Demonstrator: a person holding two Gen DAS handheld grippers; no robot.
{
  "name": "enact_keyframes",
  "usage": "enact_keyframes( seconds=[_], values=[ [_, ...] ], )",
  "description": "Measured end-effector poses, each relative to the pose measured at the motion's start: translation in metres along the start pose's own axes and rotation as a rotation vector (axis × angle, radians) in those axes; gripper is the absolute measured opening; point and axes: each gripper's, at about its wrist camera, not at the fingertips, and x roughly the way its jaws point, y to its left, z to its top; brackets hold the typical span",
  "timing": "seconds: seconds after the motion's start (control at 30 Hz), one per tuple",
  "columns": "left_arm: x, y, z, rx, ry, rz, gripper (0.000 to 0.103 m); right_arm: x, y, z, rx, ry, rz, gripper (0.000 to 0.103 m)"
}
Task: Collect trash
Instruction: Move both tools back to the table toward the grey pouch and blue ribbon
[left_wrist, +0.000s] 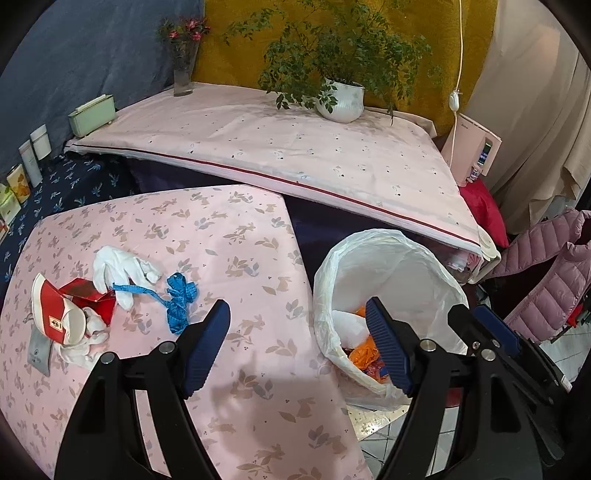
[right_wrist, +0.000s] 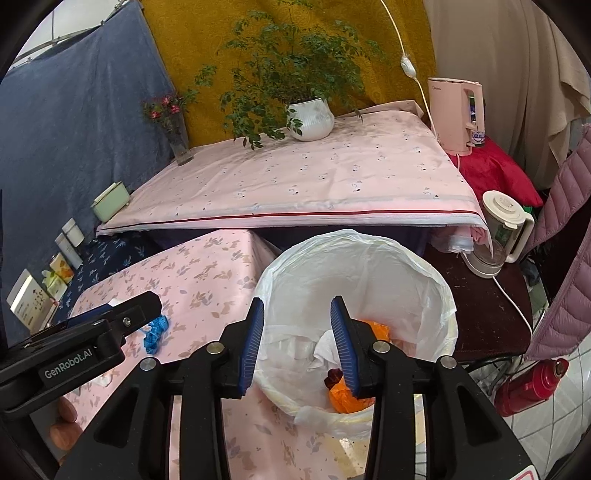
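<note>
Right gripper (right_wrist: 297, 341) hangs over the lined bin (right_wrist: 354, 258), jaws partly apart, nothing between them. Left gripper (left_wrist: 297, 341) gapes wide, empty. Next pick: go to 10 o'clock, close low on a bunched fold. Waiting there on the floral cloth (left_wrist: 221, 229): limp white glove (left_wrist: 118, 271), crinkled blue tape (left_wrist: 179, 302), creased red carton (left_wrist: 61, 314).

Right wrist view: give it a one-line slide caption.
Open right claw above the lined bin, with orange wrappers and white paper already inside.
</note>
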Motion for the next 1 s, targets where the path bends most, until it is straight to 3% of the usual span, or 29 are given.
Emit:
enact_keyframes(
  seconds=[0.47, 0.6, 1.0],
  values=[
    [-0.013, 0.065, -0.013, -0.107, -0.003, 0.075, 0.072, -0.001, 0.05, -0.009, -0.08, 0.021, 0.046, 0.038],
    [-0.017, 0.086, -0.019, -0.144, -0.006, 0.103, 0.08, 0.0, 0.068, -0.014, -0.107, 0.032, 0.063, 0.038],
    [-0.023, 0.161, -0.05, -0.238, 0.017, 0.189, 0.08, 0.01, 0.12, -0.034, -0.179, 0.081, 0.117, 0.038]
  ],
)
